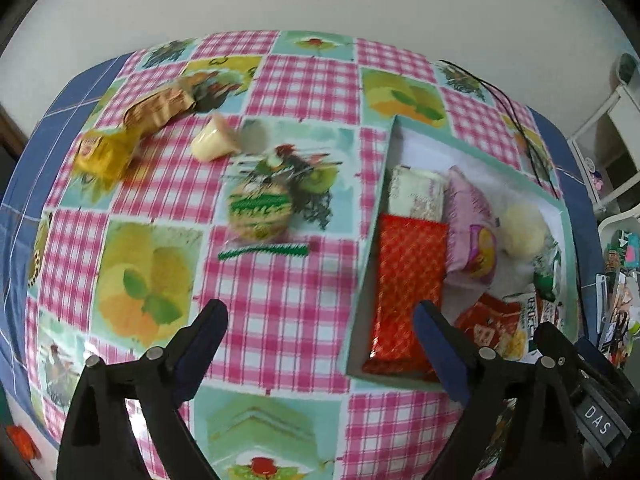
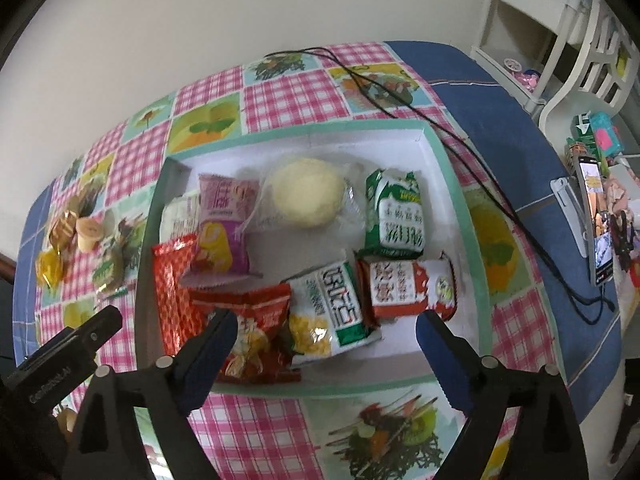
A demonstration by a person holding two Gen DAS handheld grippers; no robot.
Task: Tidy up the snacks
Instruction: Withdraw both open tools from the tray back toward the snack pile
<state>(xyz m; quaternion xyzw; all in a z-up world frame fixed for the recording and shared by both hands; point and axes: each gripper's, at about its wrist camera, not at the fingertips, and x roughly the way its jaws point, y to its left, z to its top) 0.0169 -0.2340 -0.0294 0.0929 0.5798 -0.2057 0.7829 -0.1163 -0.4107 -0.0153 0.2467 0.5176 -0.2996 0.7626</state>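
Table: we see a glossy patchwork cloth (image 2: 280, 92), pink gingham squares mixed with fruit and cake prints, blue fabric at its edges.
Box: shallow rectangular tray (image 2: 436, 148), white inside with mint-green rim, lies flat on the cloth on our right side.
Box contents: we count a red diamond-pattern foil pack (image 1: 404, 280) along the left wall, a purple pillow pack (image 2: 224, 228) overlapping it, a pale pack (image 1: 416, 194) behind, a round cream bun in clear wrap (image 2: 306, 192), a green-white pack (image 2: 394, 216), a red-white pack (image 2: 408, 288), a white-green corn pack (image 2: 332, 312), a crinkled red bag (image 2: 252, 332).
Loose snacks: left of the box on the cloth lie a round cookie in clear wrap with green zigzag seal (image 1: 260, 210), a cream jelly cup on its side (image 1: 212, 142), a brown-gold wrapper (image 1: 160, 106), a yellow wrapper (image 1: 104, 152).
Cable: thin black cord (image 2: 460, 136) runs past the box's far corner.
Left gripper (image 1: 320, 332): we hold it released, jaws wide, nothing between, above the cloth beside the box's left wall.
Right gripper (image 2: 326, 336): released too, jaws wide, above the box's near packs.
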